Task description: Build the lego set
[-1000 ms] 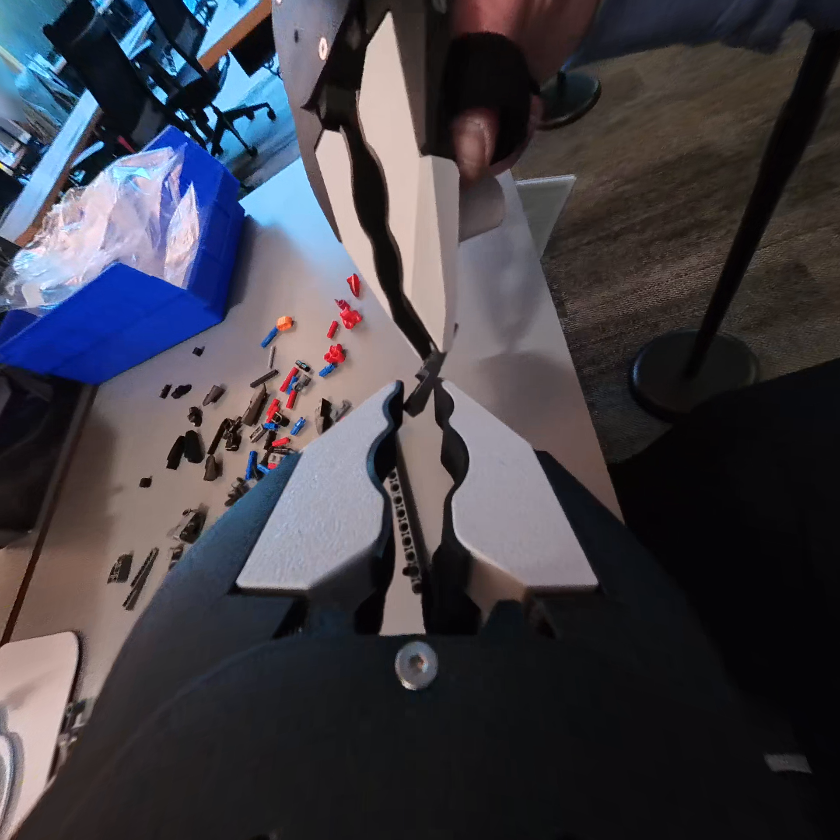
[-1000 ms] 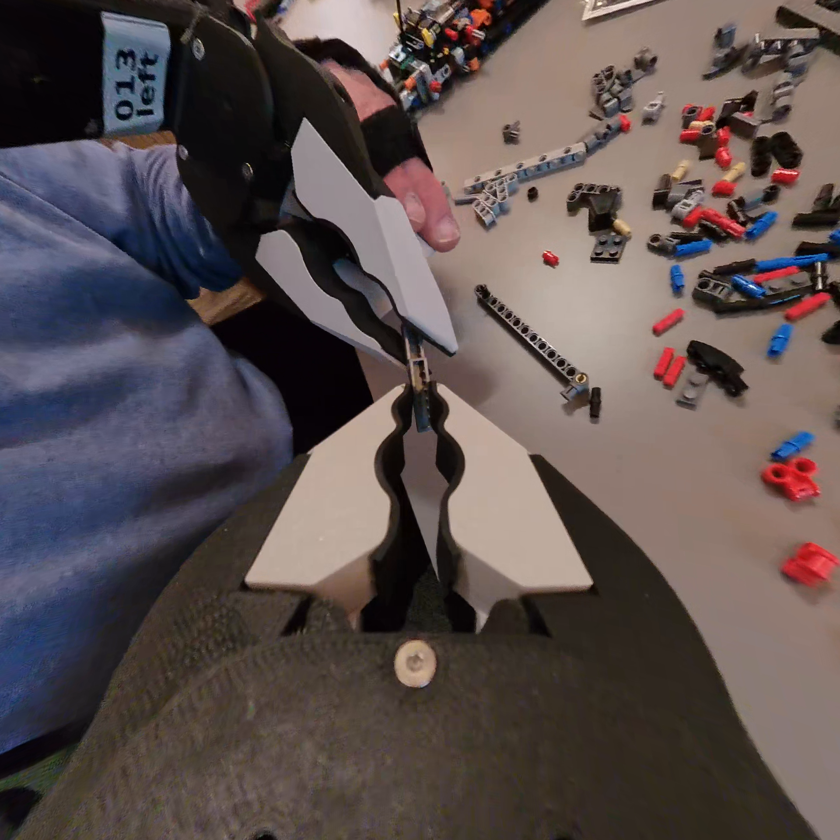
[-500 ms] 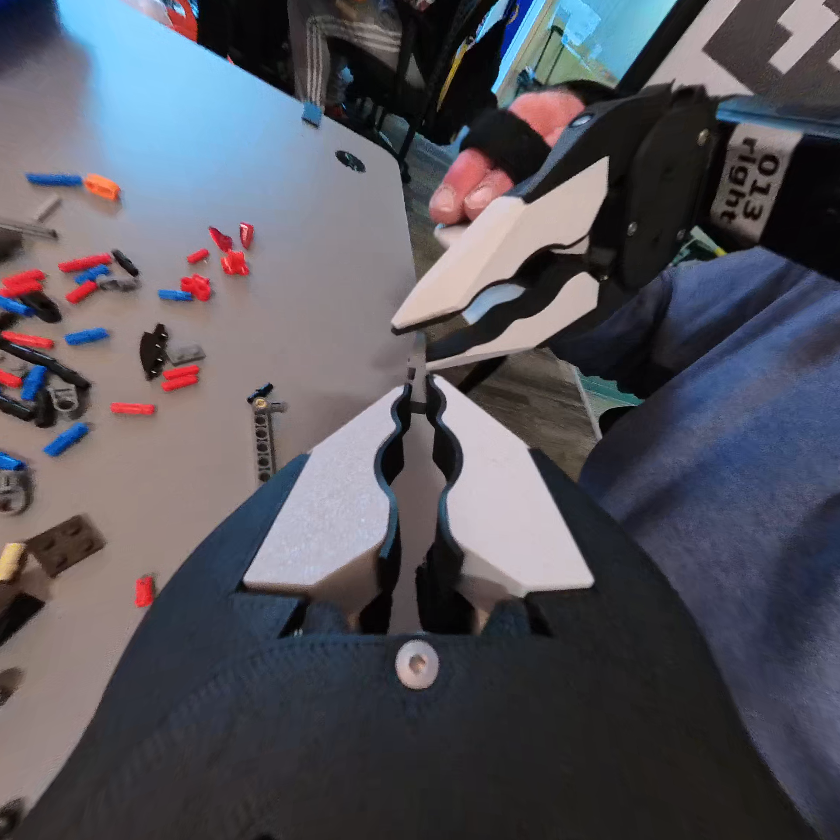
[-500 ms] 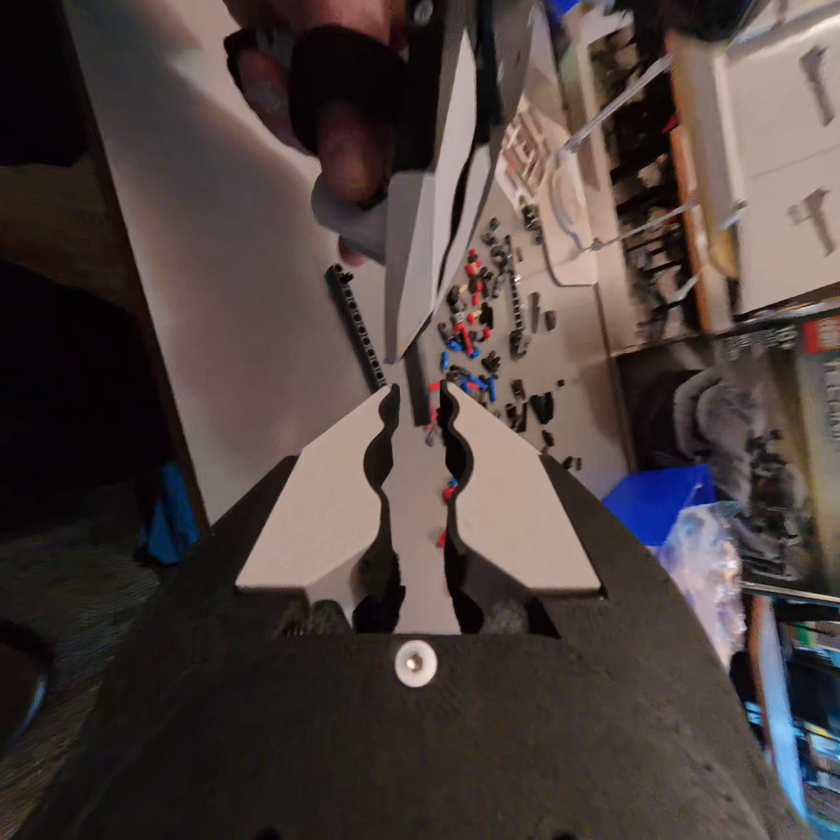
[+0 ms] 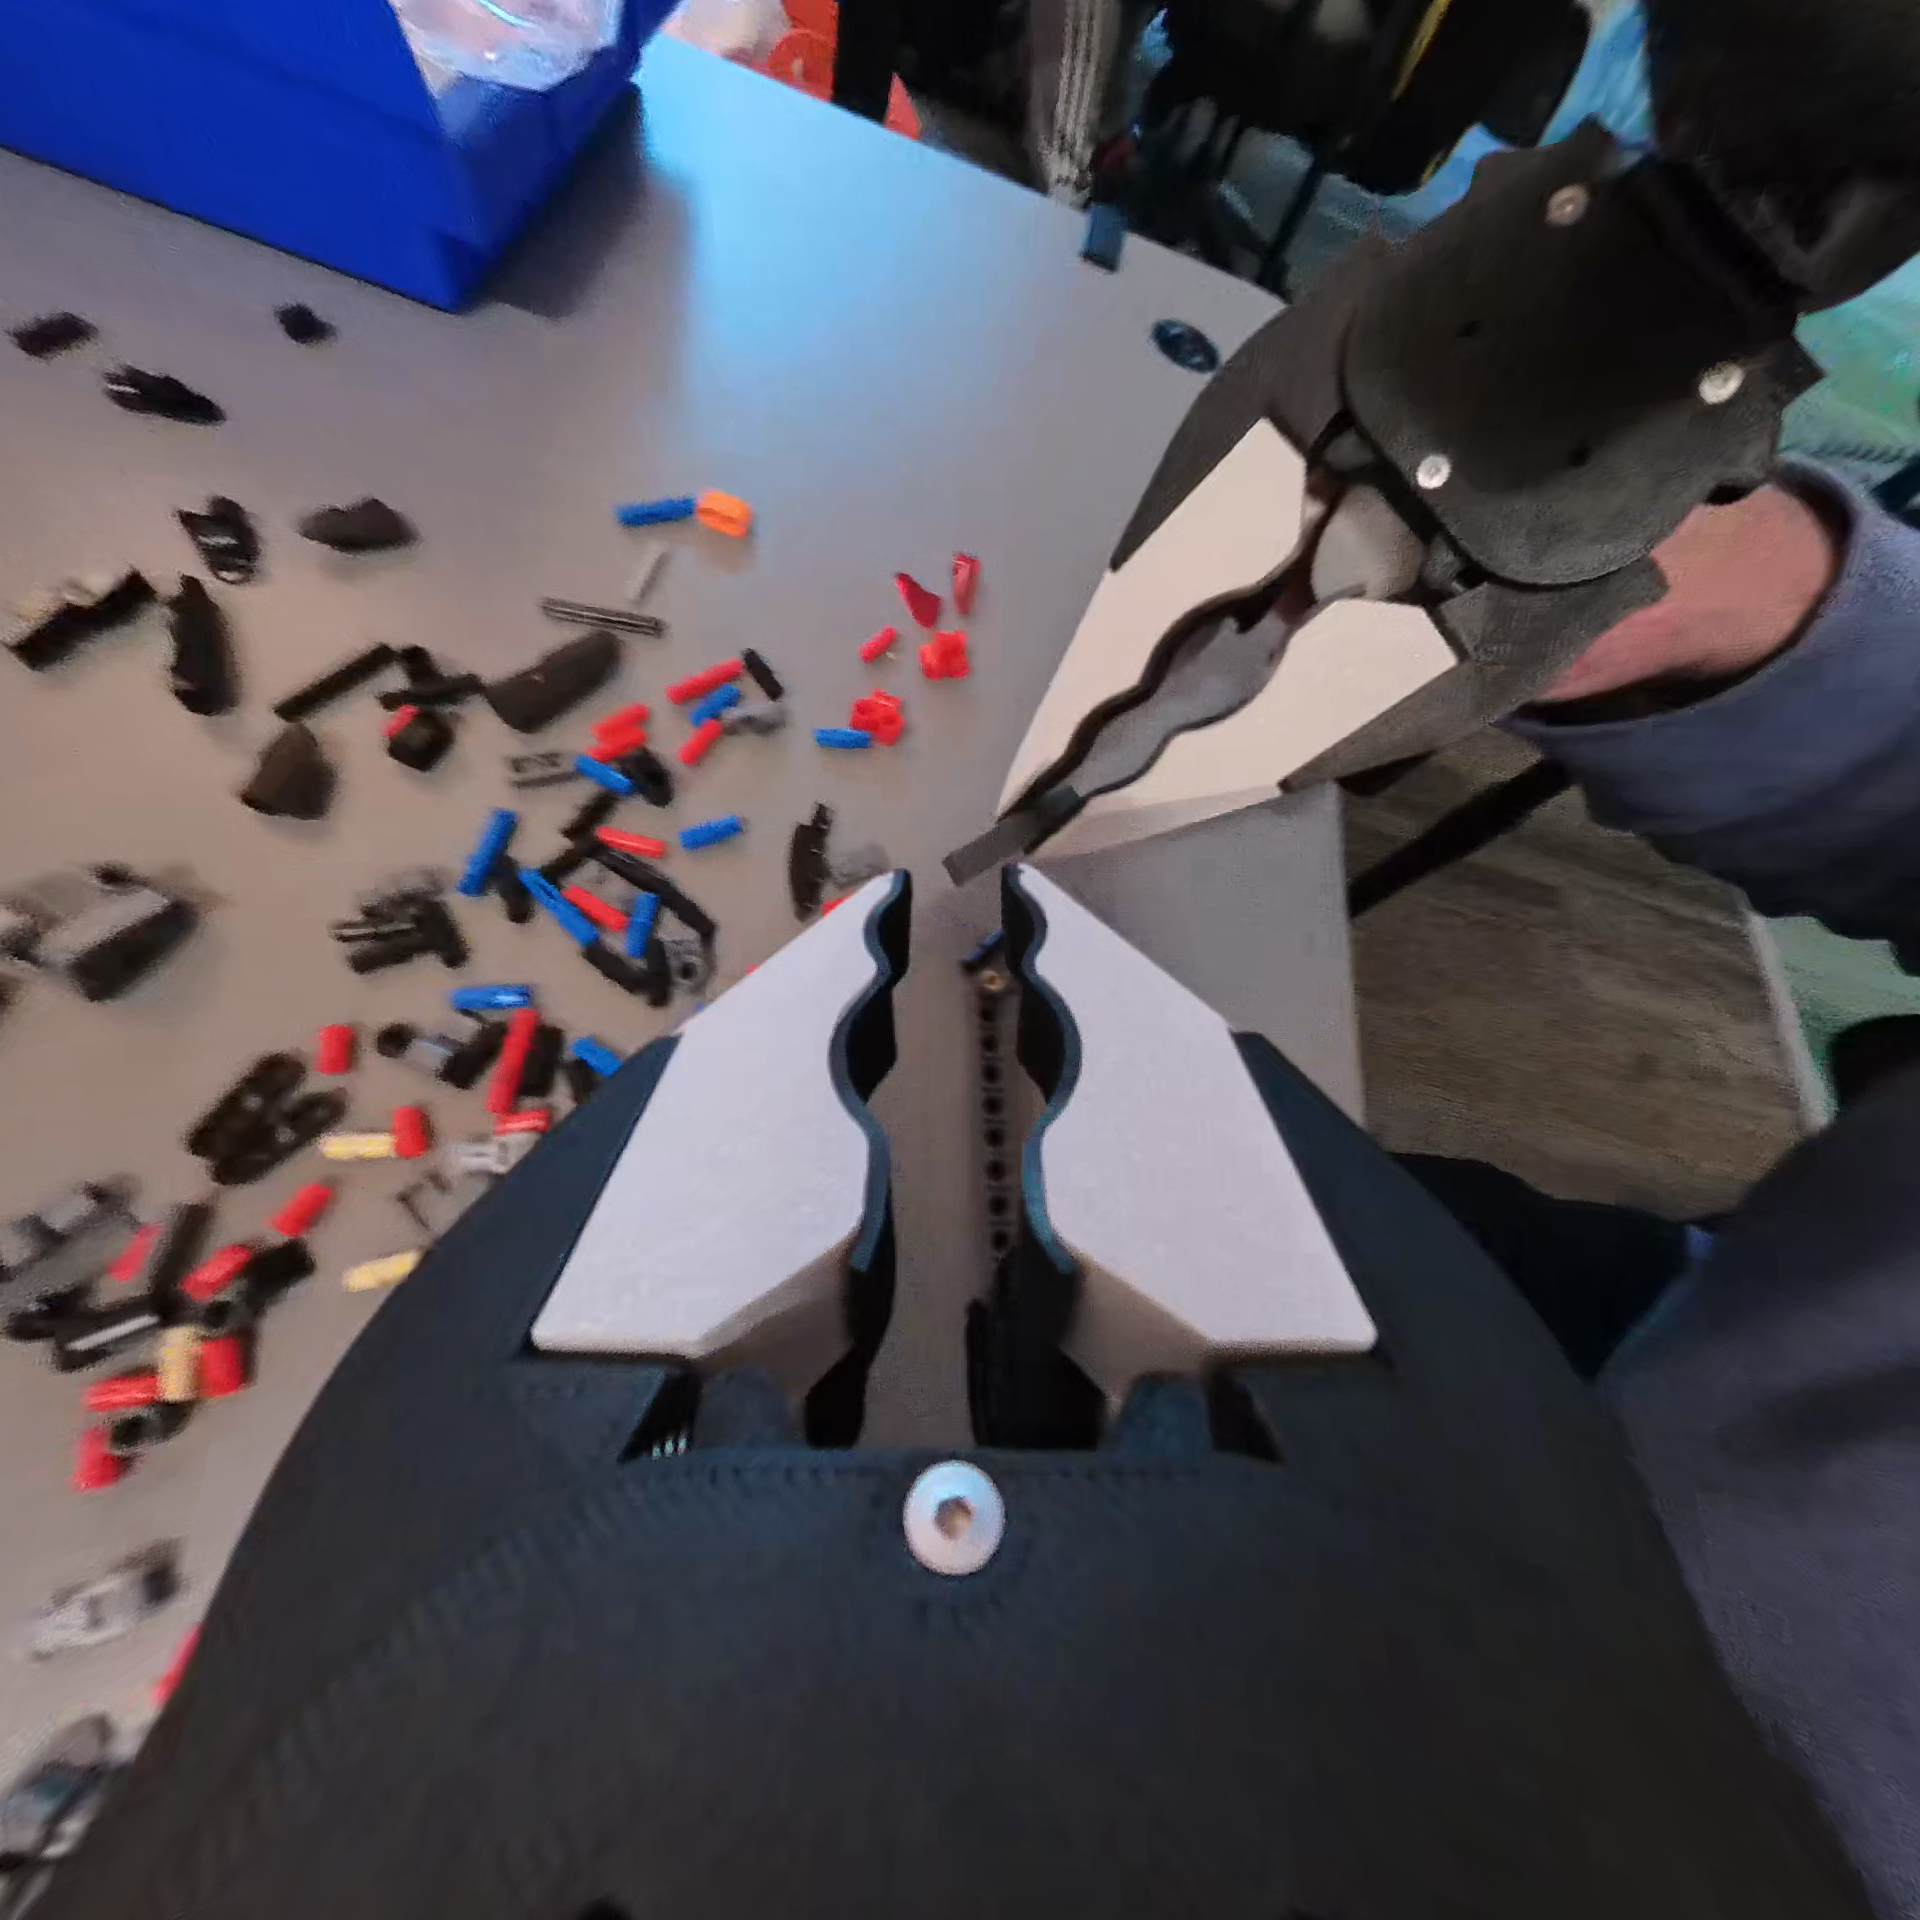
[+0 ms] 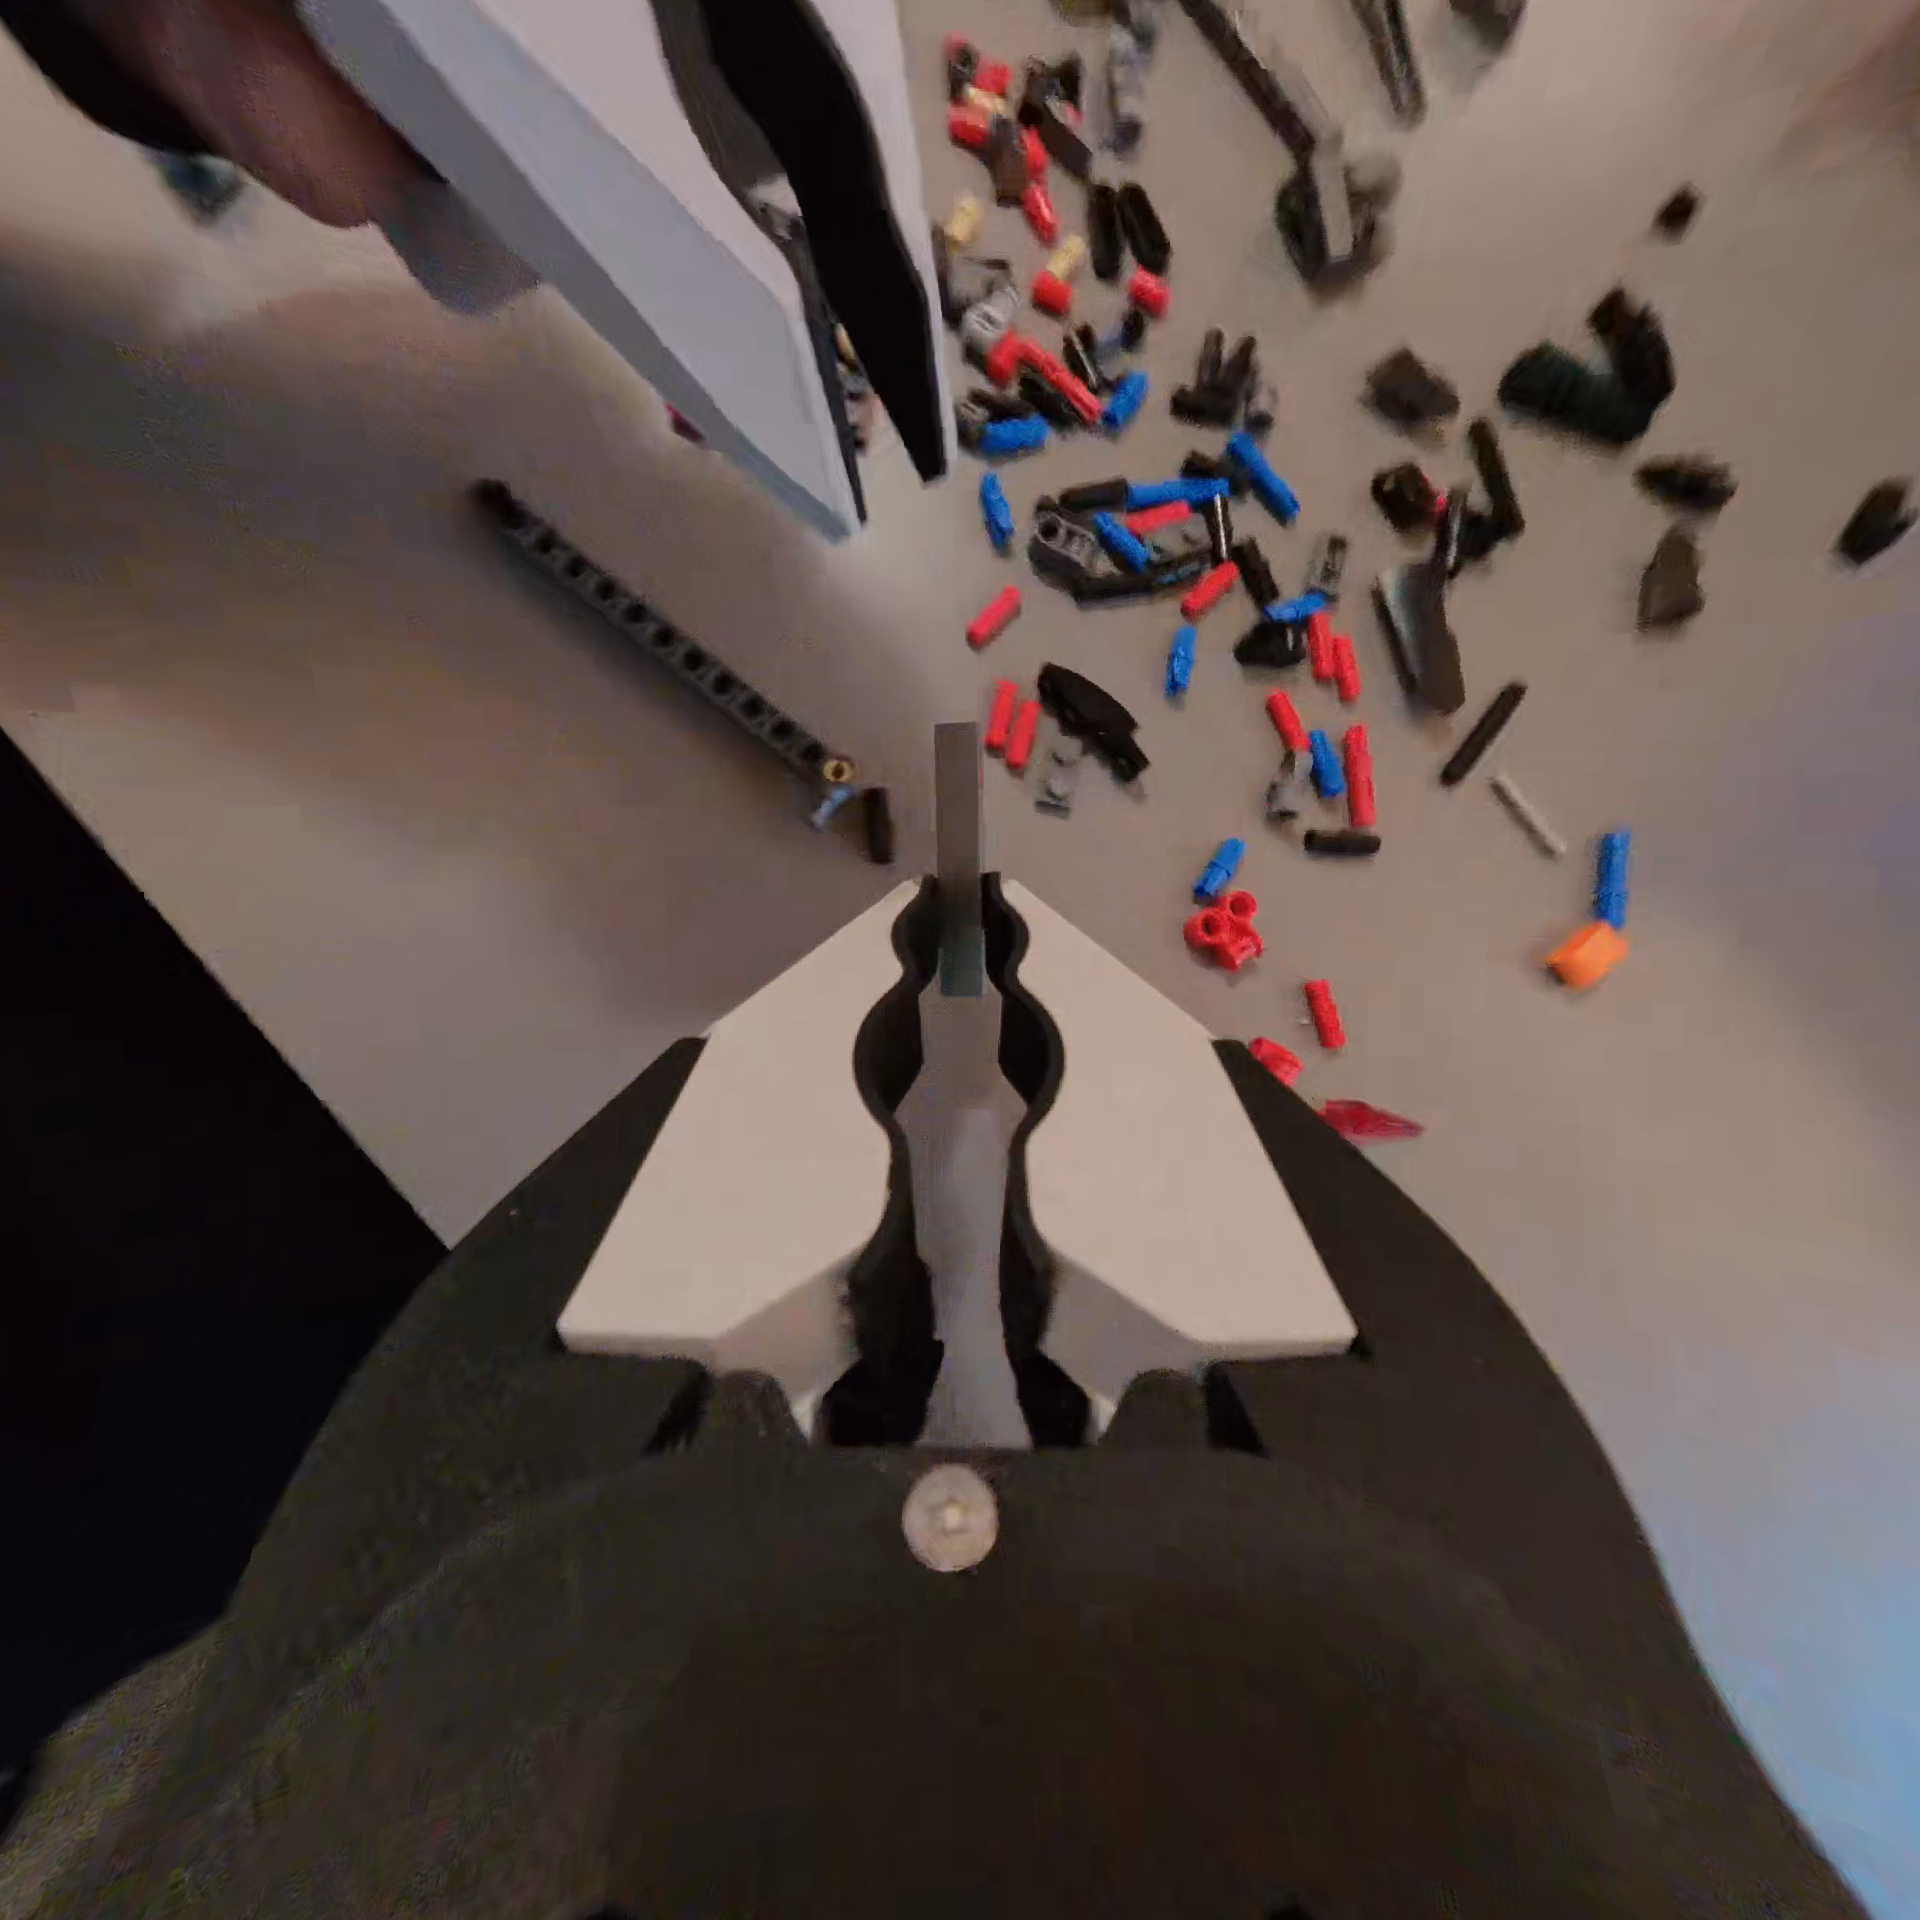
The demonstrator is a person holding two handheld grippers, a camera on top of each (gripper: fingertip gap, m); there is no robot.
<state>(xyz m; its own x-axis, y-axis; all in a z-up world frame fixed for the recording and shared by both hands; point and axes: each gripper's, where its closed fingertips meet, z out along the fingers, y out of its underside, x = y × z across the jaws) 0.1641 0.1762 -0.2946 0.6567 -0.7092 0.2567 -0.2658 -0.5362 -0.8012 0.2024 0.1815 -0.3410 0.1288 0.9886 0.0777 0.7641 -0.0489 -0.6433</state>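
Note:
My right gripper (image 6: 956, 883) is shut on a thin dark grey lego piece (image 6: 956, 800) that sticks out past its tips above the table. In the left wrist view this gripper (image 5: 1023, 821) comes in from the upper right with the piece (image 5: 987, 852) at its tips. My left gripper (image 5: 956, 883) is a little open and empty, its tips just below that piece. It shows at the upper left of the right wrist view (image 6: 888, 494). A long black holed beam (image 6: 665, 634) lies on the grey table, also seen between the left fingers (image 5: 992, 1101).
Many loose red, blue and black pieces (image 5: 582, 831) are scattered over the table to the left. A blue bin (image 5: 312, 135) with clear bags stands at the back left. An orange piece (image 6: 1584, 951) lies at the right. The table edge (image 5: 1340, 987) runs close on the right. One gripper's finger ends stand about 6 cm off the other's.
Earlier both grippers gripped the small piece tip to tip. The left gripper has let go and opened slightly; the right one keeps the grey piece. Both views have swung round over the table.

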